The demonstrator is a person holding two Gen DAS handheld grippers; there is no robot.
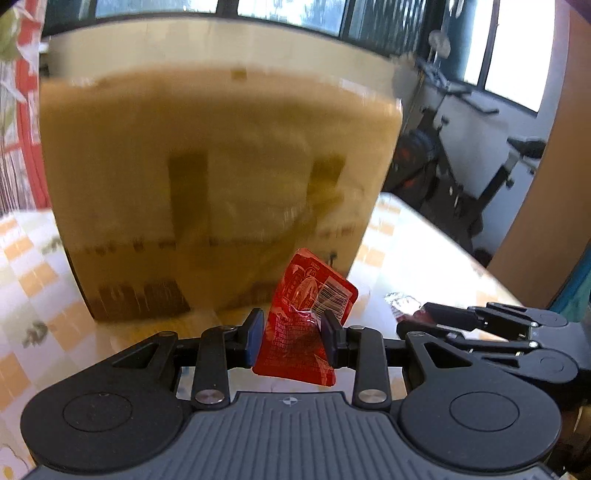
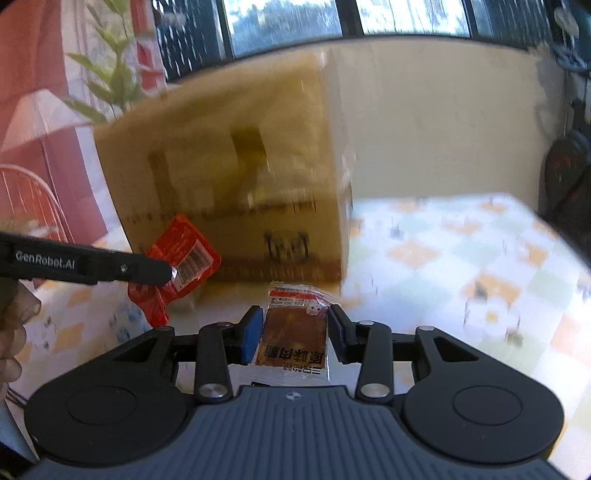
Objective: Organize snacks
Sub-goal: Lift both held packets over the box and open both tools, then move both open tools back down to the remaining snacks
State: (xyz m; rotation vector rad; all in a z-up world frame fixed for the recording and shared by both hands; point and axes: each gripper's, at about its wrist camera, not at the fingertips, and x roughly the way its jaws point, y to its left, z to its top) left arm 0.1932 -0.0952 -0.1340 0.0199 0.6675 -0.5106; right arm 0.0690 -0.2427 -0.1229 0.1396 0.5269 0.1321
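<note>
**Around the table: what else is in the room**

A tablecloth (image 2: 443, 258) with an orange, pale green and white checked pattern covers the table. Behind it runs a row of windows (image 2: 280, 22) with dark frames, bright daylight and blurred foliage outside. A cream wall (image 2: 443, 129) sits below the windows. On the left, a leafy green plant (image 2: 110, 74) stands in front of a red curtain (image 2: 33, 55), and the curved back of a red wire chair (image 2: 29, 199) shows low down. On the right side of the room, an exercise bike (image 1: 461, 177) stands on the floor beside a brown wooden panel (image 1: 554, 184).
</note>
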